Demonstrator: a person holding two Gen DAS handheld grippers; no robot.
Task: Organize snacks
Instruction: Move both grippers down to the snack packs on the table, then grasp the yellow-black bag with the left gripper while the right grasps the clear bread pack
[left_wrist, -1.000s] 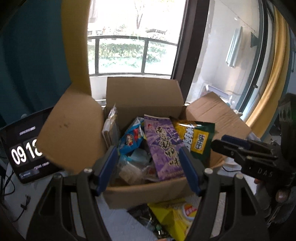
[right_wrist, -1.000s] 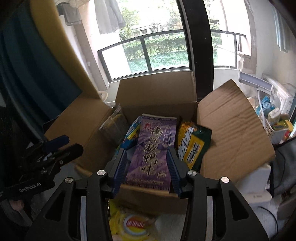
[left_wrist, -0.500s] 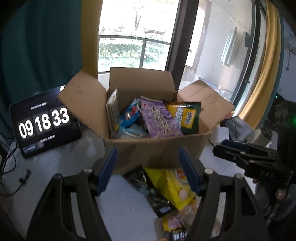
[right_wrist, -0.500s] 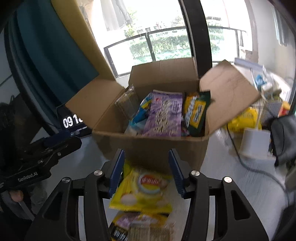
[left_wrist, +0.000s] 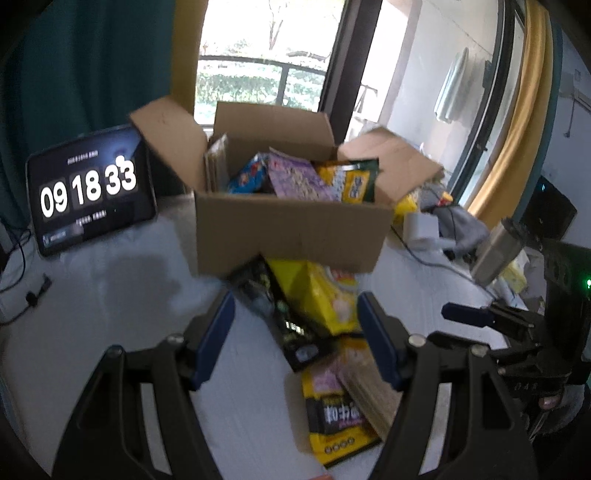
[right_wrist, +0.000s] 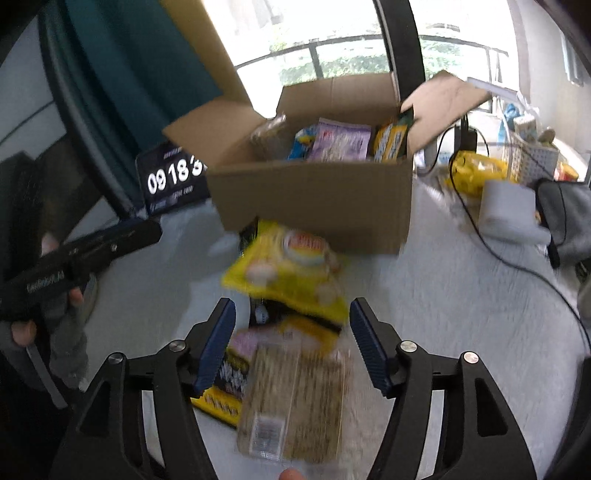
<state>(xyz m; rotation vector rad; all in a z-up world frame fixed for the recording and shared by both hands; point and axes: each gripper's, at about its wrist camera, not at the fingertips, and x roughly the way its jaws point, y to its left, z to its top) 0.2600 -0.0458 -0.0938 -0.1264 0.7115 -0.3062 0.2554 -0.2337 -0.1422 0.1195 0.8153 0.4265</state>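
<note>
An open cardboard box (left_wrist: 291, 232) (right_wrist: 317, 206) stands on the white table with a purple bag (left_wrist: 295, 177), a blue pack and a green-yellow bag upright inside. In front of it lie a yellow chip bag (left_wrist: 317, 295) (right_wrist: 291, 269), a black packet (left_wrist: 280, 314), a yellow-black packet (left_wrist: 332, 413) and a clear pack of brown crackers (right_wrist: 295, 398). My left gripper (left_wrist: 295, 332) hangs open above the black packet and chip bag. My right gripper (right_wrist: 291, 339) is opening above the cracker pack, its pads touching nothing.
A tablet clock (left_wrist: 88, 192) leans at the left by a teal curtain. Cables (right_wrist: 498, 251), a white adapter (right_wrist: 506, 210), a grey pouch (right_wrist: 565, 218) and a yellow bag (right_wrist: 476, 170) crowd the right side. A person's hand (right_wrist: 22, 328) holds the left gripper.
Both grippers pulled back from over the box and sank toward the snacks lying in front of it. The right jaws widened. The box now sits farther off.
</note>
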